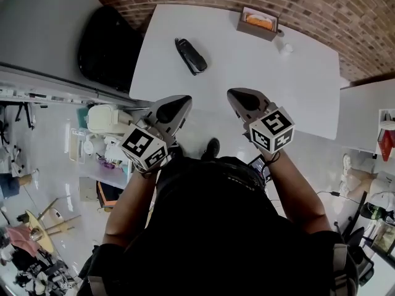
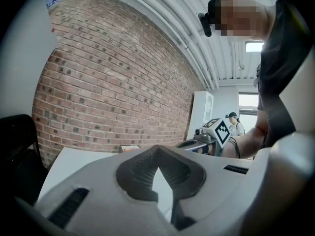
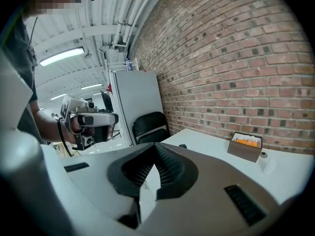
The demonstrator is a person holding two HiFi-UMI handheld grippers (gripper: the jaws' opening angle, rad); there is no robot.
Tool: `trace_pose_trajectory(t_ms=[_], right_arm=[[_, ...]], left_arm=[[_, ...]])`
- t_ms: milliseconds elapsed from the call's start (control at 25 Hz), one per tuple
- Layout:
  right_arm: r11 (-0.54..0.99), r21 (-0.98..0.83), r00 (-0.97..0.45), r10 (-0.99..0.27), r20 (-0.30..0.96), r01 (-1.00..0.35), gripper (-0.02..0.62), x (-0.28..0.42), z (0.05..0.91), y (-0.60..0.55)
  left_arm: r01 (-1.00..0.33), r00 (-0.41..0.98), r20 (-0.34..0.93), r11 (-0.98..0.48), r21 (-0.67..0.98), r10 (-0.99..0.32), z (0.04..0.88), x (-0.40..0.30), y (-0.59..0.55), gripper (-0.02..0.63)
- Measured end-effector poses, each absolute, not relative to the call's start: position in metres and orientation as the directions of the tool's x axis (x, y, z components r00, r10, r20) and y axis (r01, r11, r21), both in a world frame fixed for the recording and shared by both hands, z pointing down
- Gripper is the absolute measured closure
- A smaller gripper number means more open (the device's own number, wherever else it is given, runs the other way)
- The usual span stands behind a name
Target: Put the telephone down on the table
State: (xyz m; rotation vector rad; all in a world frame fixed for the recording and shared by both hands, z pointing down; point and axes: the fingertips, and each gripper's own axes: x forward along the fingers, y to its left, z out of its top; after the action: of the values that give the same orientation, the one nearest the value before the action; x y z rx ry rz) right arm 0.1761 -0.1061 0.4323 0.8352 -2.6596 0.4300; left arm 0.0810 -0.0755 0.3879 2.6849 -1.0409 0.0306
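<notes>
The telephone, a black handset, lies on the white table towards its far left, with no gripper touching it. Both grippers hover at the table's near edge, well short of the handset. My left gripper is shut and empty; in the left gripper view its tips meet with nothing between them. My right gripper is likewise shut and empty, tips together. In the right gripper view a small dark shape on the table's far side seems to be the handset.
A brown open box with something orange inside stands at the table's far edge by the brick wall, a small white object beside it. A black chair stands left of the table. A second white table adjoins on the right.
</notes>
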Motion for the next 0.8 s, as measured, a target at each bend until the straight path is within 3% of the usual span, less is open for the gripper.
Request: trace_pose_trajectory(t_ms=[800], right_arm=[[0.738,-0.143,-0.732,-0.587,0.347,-0.66,0.58,0.084,0.409,0.08]], left_arm=[[-0.56,0.826,0.081,-0.796,0.229,-0.558,0.382,0.006,0.115,0.598]])
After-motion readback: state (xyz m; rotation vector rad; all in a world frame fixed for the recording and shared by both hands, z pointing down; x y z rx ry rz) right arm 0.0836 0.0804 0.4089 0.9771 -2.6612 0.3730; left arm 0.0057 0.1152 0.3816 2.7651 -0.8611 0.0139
